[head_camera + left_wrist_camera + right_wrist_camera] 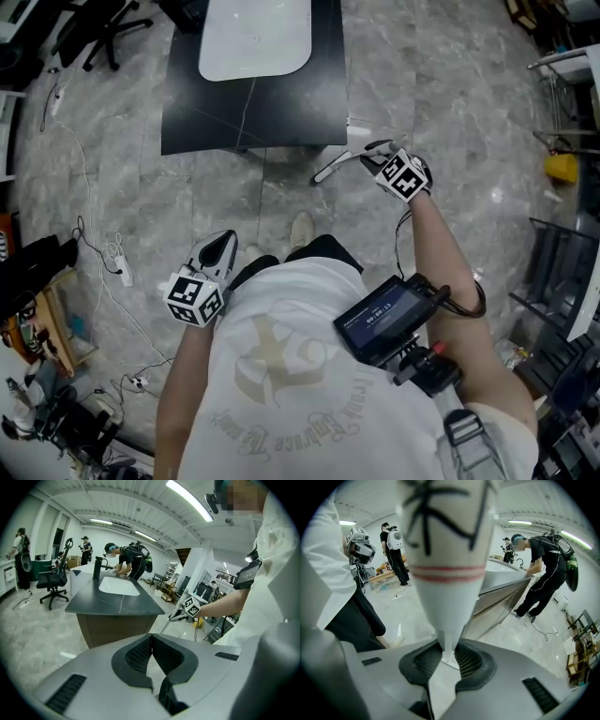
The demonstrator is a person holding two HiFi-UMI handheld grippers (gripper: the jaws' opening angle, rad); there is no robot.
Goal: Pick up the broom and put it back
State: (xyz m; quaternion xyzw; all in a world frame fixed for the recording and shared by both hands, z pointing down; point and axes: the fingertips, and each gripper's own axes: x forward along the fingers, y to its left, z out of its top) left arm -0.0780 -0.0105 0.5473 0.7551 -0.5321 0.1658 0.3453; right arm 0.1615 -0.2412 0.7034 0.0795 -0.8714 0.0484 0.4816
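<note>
Where the scene begins at the left, we find the left gripper beside the person's left side, above the grey marble floor. In the left gripper view, the left gripper shows its ribbed pads meeting at the tips: the jaws are clenched on nothing.

Ahead of these jaws and to their left stands a black counter. A white basin is set in its top, with a black faucet at the basin's left end. A black office chair stands further left of the counter. Another person bends over the far side of the basin.

Ahead of the left jaws and to their right we see the right gripper, well apart from them. In the head view, the right gripper is stretched out on the right arm, just beside the near right corner of the counter.

Its jaws are grasping the broom. In the right gripper view, the right gripper has the narrow end of a white tapered part between its two pads, which press on it from both sides. Beyond the jaws this part widens and carries a red band and black strokes. In the head view the broom runs from the jaws toward the left, along the counter's near edge. We cannot tell whether its far end touches the floor.
</note>
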